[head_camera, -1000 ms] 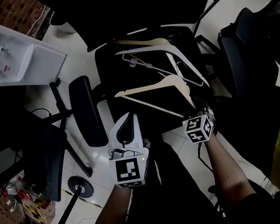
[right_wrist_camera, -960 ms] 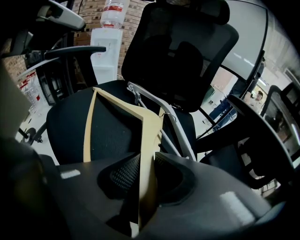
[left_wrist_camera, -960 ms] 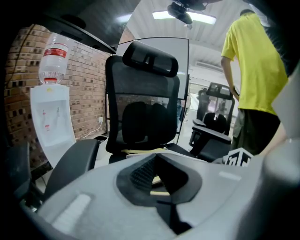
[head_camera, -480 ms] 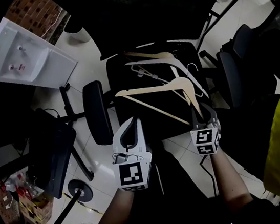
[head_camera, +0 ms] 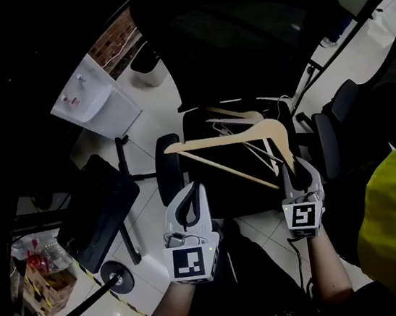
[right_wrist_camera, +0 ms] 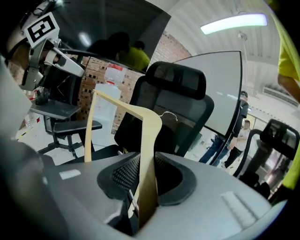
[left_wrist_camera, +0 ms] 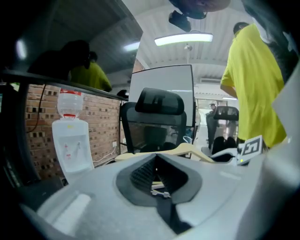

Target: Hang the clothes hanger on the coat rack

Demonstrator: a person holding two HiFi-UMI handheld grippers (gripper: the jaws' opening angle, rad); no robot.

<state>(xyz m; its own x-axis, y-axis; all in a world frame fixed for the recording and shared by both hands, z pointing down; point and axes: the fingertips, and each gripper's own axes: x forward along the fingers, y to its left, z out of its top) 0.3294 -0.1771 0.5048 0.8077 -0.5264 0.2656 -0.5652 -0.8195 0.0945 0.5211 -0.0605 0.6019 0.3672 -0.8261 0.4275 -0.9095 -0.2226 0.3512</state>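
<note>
Right gripper (head_camera: pixel 300 170) is clenched on one end of the single wooden clothes hanger (head_camera: pixel 225 139), holding it over the chair seat (head_camera: pixel 220 187). Left gripper (head_camera: pixel 189 195), jaws pressed together, holds nothing. At least two spare hangers (head_camera: pixel 243 116) lie along the seat's far edge. A second ago the held hanger sat lower among them.

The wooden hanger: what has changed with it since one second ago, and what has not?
The right gripper, shut on the wooden hanger, has raised it off the chair seat, where it lay among the other hangers. Unchanged: that grip, the other hangers on the seat, the left gripper empty.
</note>
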